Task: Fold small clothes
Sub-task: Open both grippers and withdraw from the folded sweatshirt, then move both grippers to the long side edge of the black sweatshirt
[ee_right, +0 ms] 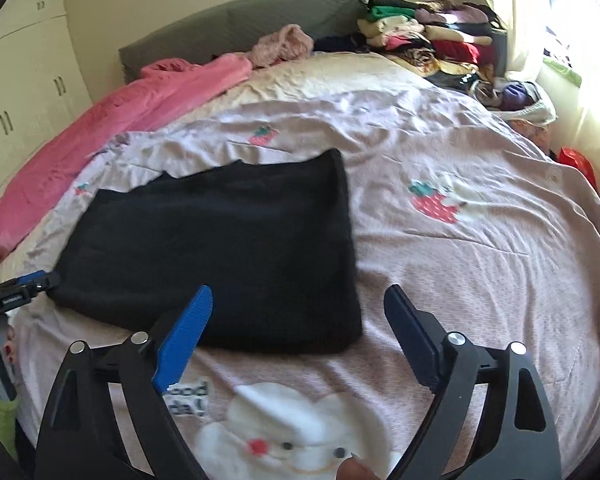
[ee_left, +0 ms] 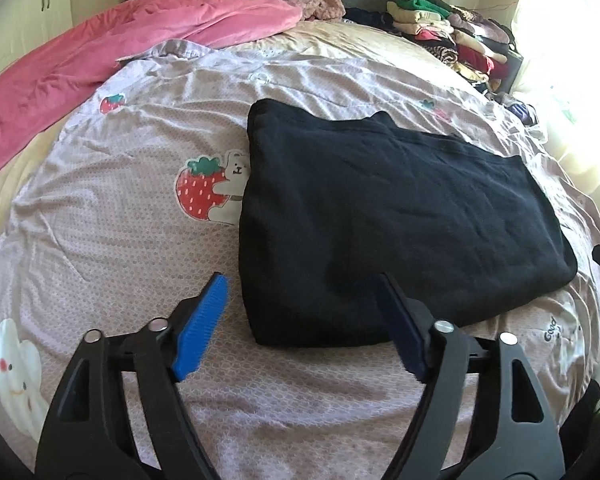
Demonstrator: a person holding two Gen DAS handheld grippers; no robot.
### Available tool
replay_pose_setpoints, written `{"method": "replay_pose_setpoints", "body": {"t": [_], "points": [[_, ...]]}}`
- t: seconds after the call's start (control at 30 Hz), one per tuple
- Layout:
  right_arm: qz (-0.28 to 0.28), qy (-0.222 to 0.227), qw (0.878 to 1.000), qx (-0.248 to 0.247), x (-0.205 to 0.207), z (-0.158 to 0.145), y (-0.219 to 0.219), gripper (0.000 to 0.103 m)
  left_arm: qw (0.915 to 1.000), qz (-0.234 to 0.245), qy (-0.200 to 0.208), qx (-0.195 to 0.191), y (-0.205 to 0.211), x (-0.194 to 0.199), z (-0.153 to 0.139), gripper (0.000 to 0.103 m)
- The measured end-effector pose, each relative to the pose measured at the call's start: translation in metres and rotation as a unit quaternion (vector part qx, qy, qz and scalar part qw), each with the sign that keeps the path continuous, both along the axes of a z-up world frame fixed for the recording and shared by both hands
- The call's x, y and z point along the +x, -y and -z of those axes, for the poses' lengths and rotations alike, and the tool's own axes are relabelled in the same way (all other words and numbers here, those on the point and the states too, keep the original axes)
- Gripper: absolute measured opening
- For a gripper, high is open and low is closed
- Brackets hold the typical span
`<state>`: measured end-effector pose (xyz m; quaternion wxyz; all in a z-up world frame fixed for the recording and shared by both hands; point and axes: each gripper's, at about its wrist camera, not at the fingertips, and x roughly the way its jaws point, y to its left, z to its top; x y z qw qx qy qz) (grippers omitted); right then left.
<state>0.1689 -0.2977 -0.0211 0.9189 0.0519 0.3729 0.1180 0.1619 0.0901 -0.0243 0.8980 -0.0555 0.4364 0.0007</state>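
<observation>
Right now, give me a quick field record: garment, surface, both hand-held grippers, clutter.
garment: black garment, folded flat into a rough rectangle
surface: bedspread with strawberry print
left hand-held gripper: open, at garment's near left corner, nothing held
right hand-held gripper: open, at garment's near right corner, nothing held
clutter: pink blanket along far left; stack of folded clothes at far right by headboard
</observation>
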Motion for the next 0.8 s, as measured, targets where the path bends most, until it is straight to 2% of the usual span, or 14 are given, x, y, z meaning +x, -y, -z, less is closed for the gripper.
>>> {"method": "replay_pose_setpoints", "body": {"t": [0.1,0.23,0.27,0.3,0.4,0.8], "points": [[-0.012,0.007,1.000,0.003,-0.004,-0.007,-0.009,0.087,1.0000,0.002,0.005,-0.004,0.000,-0.001,-0.005,0.075],[-0.036,0.016,0.999,0.008,-0.010,-0.015,-0.022,0.088,0.9999,0.001,0.014,-0.001,0.001,-0.004,-0.014,0.086],[-0.040,0.018,0.999,0.010,-0.011,-0.016,-0.025,0.090,0.9999,0.001,0.016,-0.001,0.001,-0.004,-0.015,0.087],[-0.043,0.021,0.999,0.010,-0.013,-0.018,-0.028,0.098,0.9998,0.002,0.018,-0.002,0.002,-0.005,-0.017,0.090],[-0.047,0.028,0.998,0.009,-0.016,-0.022,-0.035,0.098,0.9997,0.004,0.026,-0.004,0.002,-0.007,-0.023,0.093],[-0.089,0.032,0.995,-0.008,-0.019,-0.030,-0.078,0.098,0.9994,-0.009,0.034,-0.008,-0.008,-0.008,-0.031,0.093]]}}
